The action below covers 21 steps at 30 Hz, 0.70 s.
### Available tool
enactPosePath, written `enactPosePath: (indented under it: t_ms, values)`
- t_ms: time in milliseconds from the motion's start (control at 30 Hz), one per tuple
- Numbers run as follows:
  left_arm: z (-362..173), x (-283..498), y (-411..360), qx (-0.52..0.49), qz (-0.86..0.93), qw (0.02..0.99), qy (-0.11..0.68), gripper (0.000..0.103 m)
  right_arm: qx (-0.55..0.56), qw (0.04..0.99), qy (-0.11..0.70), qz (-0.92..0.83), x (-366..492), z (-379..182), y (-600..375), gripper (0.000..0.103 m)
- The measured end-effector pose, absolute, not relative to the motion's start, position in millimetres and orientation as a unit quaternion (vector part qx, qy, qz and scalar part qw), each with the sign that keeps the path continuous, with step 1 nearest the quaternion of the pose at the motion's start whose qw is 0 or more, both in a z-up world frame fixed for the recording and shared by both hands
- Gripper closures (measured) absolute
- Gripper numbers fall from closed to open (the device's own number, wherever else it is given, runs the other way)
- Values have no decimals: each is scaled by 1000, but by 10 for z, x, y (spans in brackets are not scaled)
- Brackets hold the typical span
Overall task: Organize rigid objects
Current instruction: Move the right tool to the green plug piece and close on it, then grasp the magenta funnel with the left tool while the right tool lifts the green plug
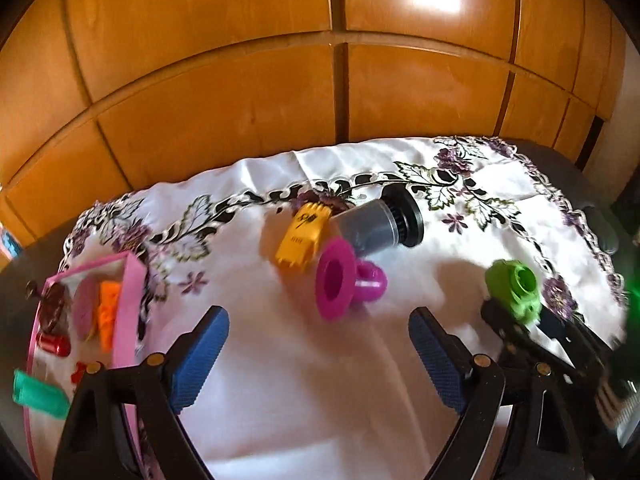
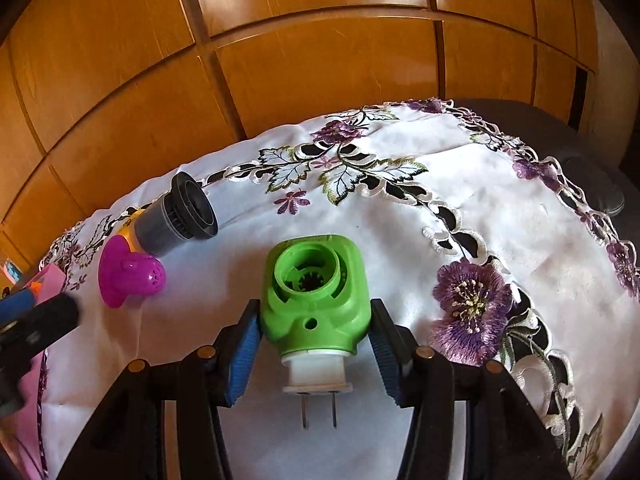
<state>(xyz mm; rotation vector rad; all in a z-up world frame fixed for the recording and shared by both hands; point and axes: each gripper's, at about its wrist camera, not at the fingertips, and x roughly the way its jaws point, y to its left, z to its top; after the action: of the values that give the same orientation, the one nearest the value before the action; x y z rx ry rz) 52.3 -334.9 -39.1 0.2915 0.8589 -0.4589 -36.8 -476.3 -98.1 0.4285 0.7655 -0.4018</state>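
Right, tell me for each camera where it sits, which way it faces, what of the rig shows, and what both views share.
Left wrist: on the left gripper, angled down over the embroidered tablecloth at the magenta funnel-shaped piece; its open blue-padded fingers and the pink box show.
Right wrist: on the right gripper, facing down at the green plug-in device clamped between its pads.
Shared: green device, magenta piece, grey cylinder, wooden cabinet, each other's gripper.
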Motion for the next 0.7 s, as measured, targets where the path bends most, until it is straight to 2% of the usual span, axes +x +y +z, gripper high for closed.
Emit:
enactPosePath:
  t_ms: [400,467,600,667,700]
  values:
    - [-708,750,-3826,209,-218,865,401,13,203,887,366,-197,-365,-982,-4738,50]
    - [-750,758,-3857,215,-224,860,405,23,202,887,366,-198,-362,-982,-4735,50]
    - [-836,765,-3878,220,-238,851,412,37,205,887,364,-197,-368,-987,-4743,50]
    - [-846,775,-3863,211,-252,849,414,51,206,887,363,-197,-371,-990,-4748,50]
    - [-844,775,-3855,208,-255,848,415,51,206,887,362,-197,-371,-991,-4750,50]
